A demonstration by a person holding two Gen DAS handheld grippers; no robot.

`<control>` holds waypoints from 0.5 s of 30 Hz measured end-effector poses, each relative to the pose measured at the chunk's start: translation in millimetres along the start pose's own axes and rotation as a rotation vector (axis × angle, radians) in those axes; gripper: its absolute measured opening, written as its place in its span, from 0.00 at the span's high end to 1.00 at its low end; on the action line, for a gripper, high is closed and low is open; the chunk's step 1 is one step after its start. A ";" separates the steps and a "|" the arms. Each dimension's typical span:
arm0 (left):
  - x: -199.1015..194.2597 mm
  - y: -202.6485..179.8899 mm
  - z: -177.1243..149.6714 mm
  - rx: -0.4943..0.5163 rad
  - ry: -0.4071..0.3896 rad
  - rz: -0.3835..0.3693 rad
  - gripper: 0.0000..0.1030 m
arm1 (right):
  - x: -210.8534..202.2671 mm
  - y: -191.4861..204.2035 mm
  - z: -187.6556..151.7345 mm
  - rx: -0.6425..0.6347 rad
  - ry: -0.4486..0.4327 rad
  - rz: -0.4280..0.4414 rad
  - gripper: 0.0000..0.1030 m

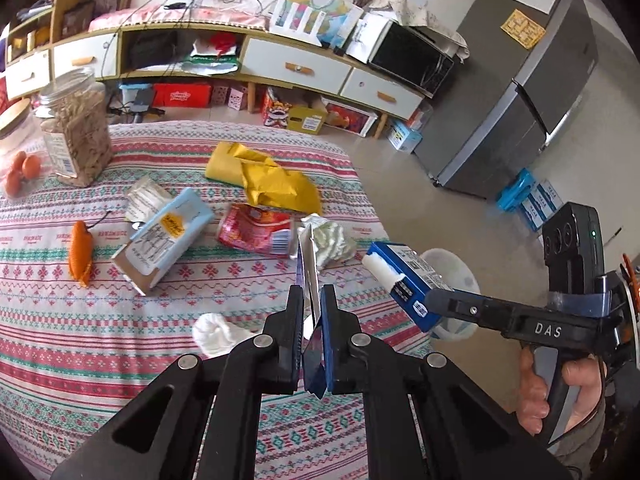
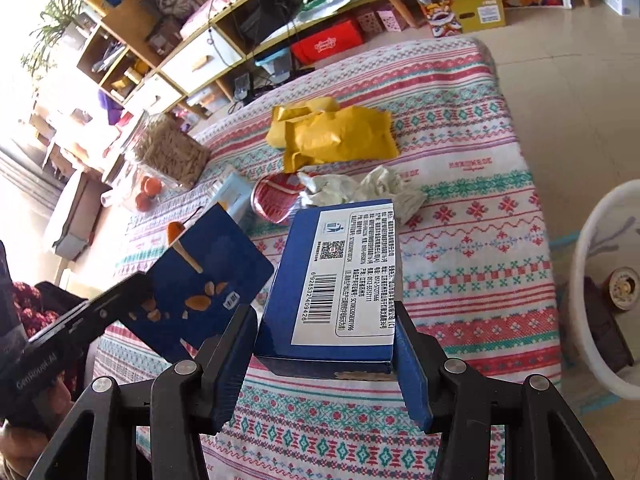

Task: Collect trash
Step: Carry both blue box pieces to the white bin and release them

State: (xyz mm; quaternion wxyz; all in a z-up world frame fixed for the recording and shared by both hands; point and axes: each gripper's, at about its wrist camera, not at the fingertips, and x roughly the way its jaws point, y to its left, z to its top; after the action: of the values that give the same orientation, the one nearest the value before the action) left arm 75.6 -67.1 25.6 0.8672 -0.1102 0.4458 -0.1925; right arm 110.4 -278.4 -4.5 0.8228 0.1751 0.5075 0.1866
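Pinching a flat blue packet (image 1: pixel 310 276) edge-on, the left gripper (image 1: pixel 311 300) hovers over the near table (image 1: pixel 60 360); the right gripper (image 2: pixel 324 344) clamps a blue carton (image 2: pixel 340 276) beside the white bin (image 2: pixel 600 240).

Both wrist views overlook one table (image 1: pixel 168 320)

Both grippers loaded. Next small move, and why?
Probably swing the right gripper right, over the white bin, and release. It is shut on the blue box, held above the table edge with the bin just beyond. The left gripper, shut on the flat blue packet, can follow.
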 end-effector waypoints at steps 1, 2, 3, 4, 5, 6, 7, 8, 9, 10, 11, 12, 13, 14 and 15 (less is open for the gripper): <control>5.9 -11.6 -0.8 0.021 0.009 -0.006 0.92 | -6.1 -8.6 1.1 0.025 -0.008 -0.005 0.44; 12.7 -23.7 -1.9 0.040 0.022 -0.012 0.92 | -13.9 -17.8 2.5 0.051 -0.021 -0.010 0.44; 19.8 -35.6 -2.9 0.055 0.036 -0.024 0.92 | -23.6 -27.8 3.9 0.078 -0.036 -0.013 0.44; 26.6 -46.8 -3.9 0.066 0.048 -0.041 0.92 | -34.4 -39.2 5.4 0.107 -0.055 -0.018 0.44; 33.4 -58.5 -4.2 0.078 0.057 -0.057 0.92 | -44.8 -49.7 7.0 0.134 -0.070 -0.024 0.44; 40.1 -70.3 -4.0 0.089 0.063 -0.071 0.92 | -55.0 -62.2 8.1 0.166 -0.088 -0.033 0.44; 46.9 -81.8 -3.5 0.096 0.069 -0.087 0.92 | -63.9 -76.5 8.7 0.203 -0.103 -0.046 0.44; 54.7 -93.8 -3.8 0.098 0.079 -0.107 0.92 | -71.6 -90.7 8.8 0.241 -0.115 -0.063 0.44; 63.6 -105.2 -3.6 0.100 0.094 -0.129 0.92 | -78.5 -106.3 8.3 0.283 -0.123 -0.081 0.44; 72.9 -116.9 -2.9 0.106 0.108 -0.147 0.92 | -84.2 -120.2 7.0 0.321 -0.130 -0.094 0.44; 83.0 -128.5 -2.9 0.113 0.121 -0.159 0.92 | -89.6 -134.1 5.4 0.360 -0.138 -0.102 0.44; 93.1 -138.8 -3.5 0.118 0.137 -0.169 0.92 | -94.2 -146.6 4.3 0.394 -0.141 -0.103 0.44; 103.4 -149.5 -3.9 0.119 0.155 -0.180 0.92 | -97.5 -157.5 2.5 0.428 -0.142 -0.105 0.44; 113.8 -158.9 -4.1 0.120 0.168 -0.187 0.92 | -100.9 -165.8 1.1 0.451 -0.145 -0.112 0.44; 123.3 -168.7 -4.1 0.128 0.177 -0.189 0.92 | -103.3 -172.0 -0.1 0.467 -0.147 -0.123 0.44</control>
State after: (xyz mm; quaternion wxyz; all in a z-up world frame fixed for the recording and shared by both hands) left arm 97.7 -272.6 -5.7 0.8077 -0.0789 0.4950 -0.3104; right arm 89.6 -478.0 -7.2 0.8046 0.3421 0.4854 0.0007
